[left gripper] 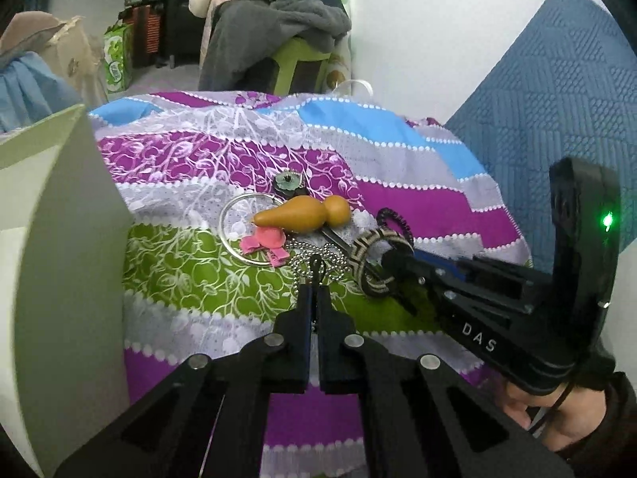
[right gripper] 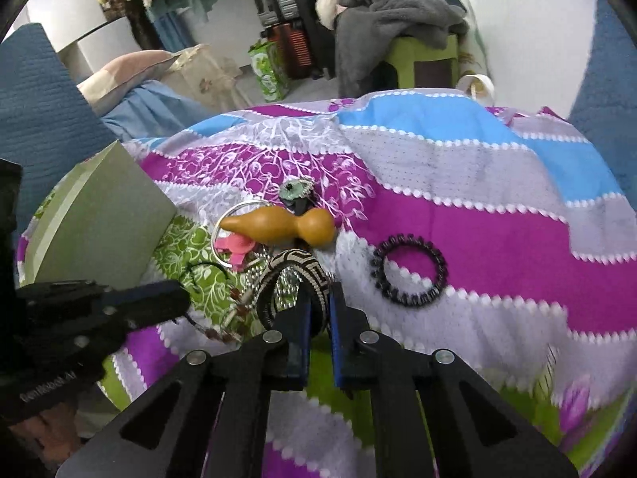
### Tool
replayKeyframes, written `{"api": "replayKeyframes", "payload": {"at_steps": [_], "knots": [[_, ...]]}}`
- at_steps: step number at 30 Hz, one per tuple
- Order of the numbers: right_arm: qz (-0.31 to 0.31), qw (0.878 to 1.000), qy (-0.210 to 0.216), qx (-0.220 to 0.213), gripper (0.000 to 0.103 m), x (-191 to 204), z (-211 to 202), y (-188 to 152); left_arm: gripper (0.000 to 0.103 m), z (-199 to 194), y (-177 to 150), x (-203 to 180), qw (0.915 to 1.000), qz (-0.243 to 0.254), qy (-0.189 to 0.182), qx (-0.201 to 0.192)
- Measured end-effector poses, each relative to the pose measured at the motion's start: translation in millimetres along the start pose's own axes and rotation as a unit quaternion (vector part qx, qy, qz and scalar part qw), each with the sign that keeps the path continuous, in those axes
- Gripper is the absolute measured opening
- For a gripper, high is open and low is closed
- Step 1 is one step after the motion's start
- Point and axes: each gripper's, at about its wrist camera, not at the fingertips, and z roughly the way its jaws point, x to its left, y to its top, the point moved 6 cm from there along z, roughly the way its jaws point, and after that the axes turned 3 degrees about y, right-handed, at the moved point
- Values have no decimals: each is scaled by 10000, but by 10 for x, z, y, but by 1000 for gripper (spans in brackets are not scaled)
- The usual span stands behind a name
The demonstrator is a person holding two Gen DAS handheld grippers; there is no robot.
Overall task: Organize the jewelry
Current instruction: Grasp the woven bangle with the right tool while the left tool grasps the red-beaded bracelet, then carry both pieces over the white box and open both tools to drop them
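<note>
A pile of jewelry lies on the striped bedspread [left gripper: 398, 199]: a tan gourd pendant [left gripper: 304, 215], a silver bangle [left gripper: 229, 235], a pink bow [left gripper: 264, 243], a bead chain [left gripper: 318, 261] and a green brooch [left gripper: 287, 180]. My left gripper [left gripper: 316, 290] is shut on a thin black cord [left gripper: 316, 265] by the bead chain. My right gripper [right gripper: 318, 298] is shut on the rim of a woven black-and-cream bangle [right gripper: 292, 267], which also shows in the left wrist view [left gripper: 372, 253]. A black beaded bracelet [right gripper: 410, 273] lies flat to its right.
A pale green box [left gripper: 59, 239] stands at the left of the pile and shows in the right wrist view [right gripper: 99, 231]. A blue quilt [left gripper: 557, 99] lies at the right. Behind the bed are a green stool with grey clothes [right gripper: 398, 20] and bags.
</note>
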Motion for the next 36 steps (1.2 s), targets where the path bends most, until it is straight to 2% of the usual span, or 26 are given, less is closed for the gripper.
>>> {"api": "replayKeyframes", "payload": {"at_steps": [8,19,25,36], "knots": [[236,9991,-354,-19,6,109,-280,-193,0,-339,-52,21,9998,-127,-74,-165],[523,9950,-844,93,6,375,-626,-464,0,-829,-160,17,9994,-2,154,-320],[301,9932,-1106,-201,6,578,-966,-266,0,-1194,4,92,9982,-77,117,-577],[293,9876,-1243,-912,6,918,-1588,360,0,-2053,453,287,9924,-43,224,-1211]]}}
